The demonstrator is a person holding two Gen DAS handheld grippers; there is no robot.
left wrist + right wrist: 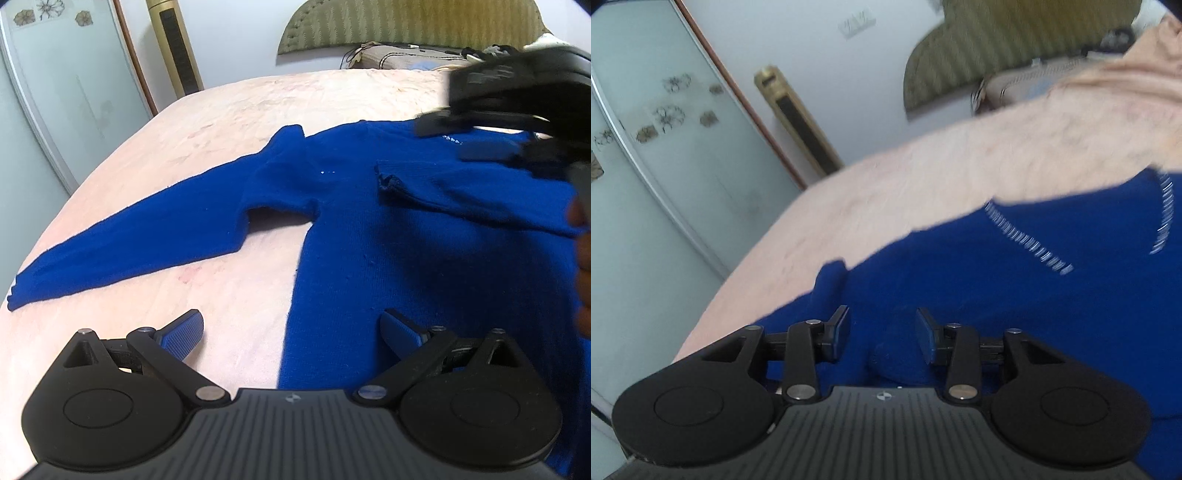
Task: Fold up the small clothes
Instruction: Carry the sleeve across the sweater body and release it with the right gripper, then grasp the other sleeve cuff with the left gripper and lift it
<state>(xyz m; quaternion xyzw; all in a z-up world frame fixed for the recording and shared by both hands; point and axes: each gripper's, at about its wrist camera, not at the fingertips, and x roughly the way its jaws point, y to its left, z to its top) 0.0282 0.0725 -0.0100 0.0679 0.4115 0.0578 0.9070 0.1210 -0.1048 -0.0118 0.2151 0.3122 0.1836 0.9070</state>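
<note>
While the blue sweater [351, 229] lies flat on the bed [229, 110], we hold both tongs, left [291, 326] and right [882, 334], open and empty; next, grip the outstretched sleeve [129, 236] near its cuff.

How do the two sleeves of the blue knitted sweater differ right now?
The left-side sleeve of the blue knitted sweater lies stretched out straight on the pale pink bed cover, cuff far from the body. The right-side sleeve is folded across the sweater's chest, cuff resting on blue fabric, not on the cover. Both lie flat, and neither open gripper, left or right, holds one.
</note>
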